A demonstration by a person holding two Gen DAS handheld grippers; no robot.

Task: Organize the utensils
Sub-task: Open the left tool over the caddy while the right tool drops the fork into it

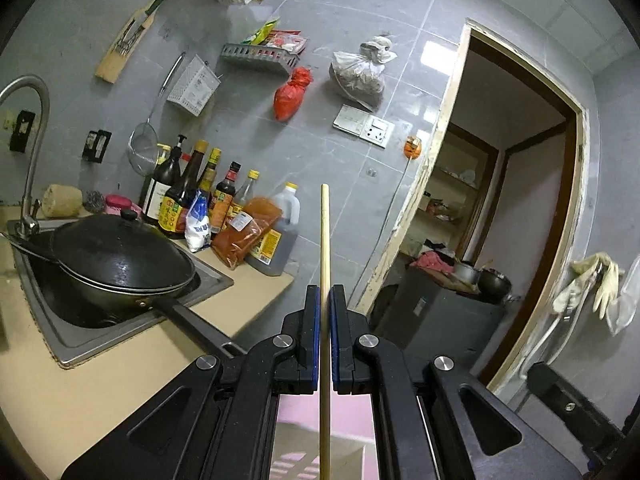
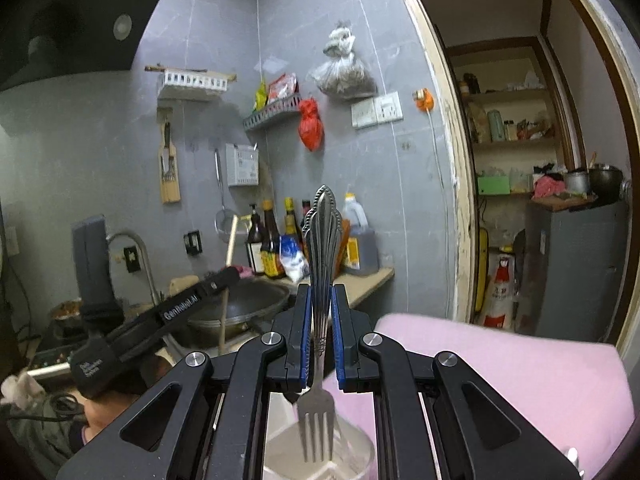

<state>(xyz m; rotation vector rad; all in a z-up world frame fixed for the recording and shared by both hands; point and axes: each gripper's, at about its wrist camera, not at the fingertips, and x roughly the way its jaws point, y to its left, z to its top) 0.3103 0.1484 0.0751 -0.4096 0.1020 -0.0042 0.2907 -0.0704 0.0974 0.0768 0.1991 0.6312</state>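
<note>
Landmark: the wok [image 1: 120,260], black and lidded, sitting in the steel sink [image 1: 64,344] on the beige counter [image 1: 100,392].
Tap: a curved steel tap [image 1: 28,152] rises at the sink's back corner, left of the wok.
Wall above the wok: a wooden knife block [image 1: 126,36], a wire strainer [image 1: 143,148] and a grey shelf [image 1: 260,58] hang on the grey tiles.
Bottles: a row of dark sauce bottles [image 1: 180,196] stands just behind the wok against the wall, with a large oil jug [image 1: 278,236] at the right end.
Left gripper [image 1: 325,292]: right of the wok's long handle, its jaws clamped together on a chopstick [image 1: 325,240].
Chopstick: a pale wooden stick, gripped mid-length, its tip standing upright above the jaws, level with the oil jug.
Right gripper [image 2: 320,292]: right of the wok, its jaws pressed onto a fork [image 2: 322,248].
Fork: silver, held by its neck, ornate handle up, prongs pointing down over a clear cup [image 2: 320,456].
Cup: below the right gripper, beside a pink cloth [image 2: 500,368].
Doorway: far right of the wok, a doorway [image 1: 520,184] opens onto storage shelves.
</note>
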